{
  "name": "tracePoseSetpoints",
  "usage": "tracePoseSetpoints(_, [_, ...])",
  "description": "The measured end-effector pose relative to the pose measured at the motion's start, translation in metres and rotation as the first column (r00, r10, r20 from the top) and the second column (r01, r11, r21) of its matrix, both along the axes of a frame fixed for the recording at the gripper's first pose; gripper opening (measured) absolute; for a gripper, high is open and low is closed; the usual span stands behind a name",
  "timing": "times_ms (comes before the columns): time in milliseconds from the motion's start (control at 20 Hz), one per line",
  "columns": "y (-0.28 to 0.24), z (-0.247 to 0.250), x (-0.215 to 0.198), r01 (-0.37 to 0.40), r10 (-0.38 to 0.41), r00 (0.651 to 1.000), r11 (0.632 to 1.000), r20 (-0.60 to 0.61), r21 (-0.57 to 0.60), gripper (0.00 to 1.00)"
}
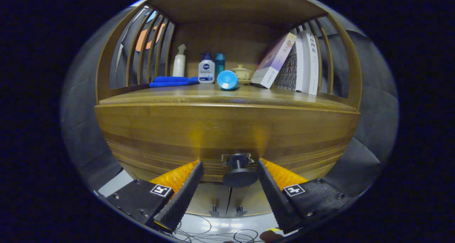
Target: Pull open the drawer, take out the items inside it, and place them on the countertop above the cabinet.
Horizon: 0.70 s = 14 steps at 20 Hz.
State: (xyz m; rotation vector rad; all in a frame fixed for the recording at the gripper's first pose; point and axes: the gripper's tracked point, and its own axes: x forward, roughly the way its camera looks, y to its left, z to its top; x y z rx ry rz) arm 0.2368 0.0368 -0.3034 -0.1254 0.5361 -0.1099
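In front of the wooden cabinet (227,129), the gripper (229,164) has its two fingers spread wide apart. The round dark knob (239,172) of the drawer (227,143) sits right between them. Neither finger touches the knob, so the tongs are let go and hold nothing.

The drawer looks pushed in, with its front flat against the cabinet. I cannot see inside it, so I cannot tell what is in there, or if anything is.

This fits two stages. The gripper may be coming in to grab the knob and pull. Or the drawer may be shut again with the things already out. The picture alone does not say which.

On the countertop (227,95) above the drawer, some things lie. There is a folded blue cloth (172,81), a white spray bottle (179,62), a white pump bottle (206,69), a tall blue bottle (219,63) and a small cream pot with a lid (241,73). A round blue thing (227,80) lies on its side near the front; it may be a cup, but it is hard to tell. Some books (296,63) lean at the far side.
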Motion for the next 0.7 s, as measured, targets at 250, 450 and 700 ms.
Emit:
tracePoseSetpoints(250, [-0.004,0.019,-0.024,-0.006,0.004,0.999,0.999,0.034,0.049,1.00])
tracePoseSetpoints(450, [0.006,0.057,-0.060,-0.110,0.108,0.985,0.994,0.134,0.005,1.00])
tracePoseSetpoints(700, [0.007,0.108,-0.127,-0.182,0.194,0.956,0.981,0.222,-0.072,1.00])
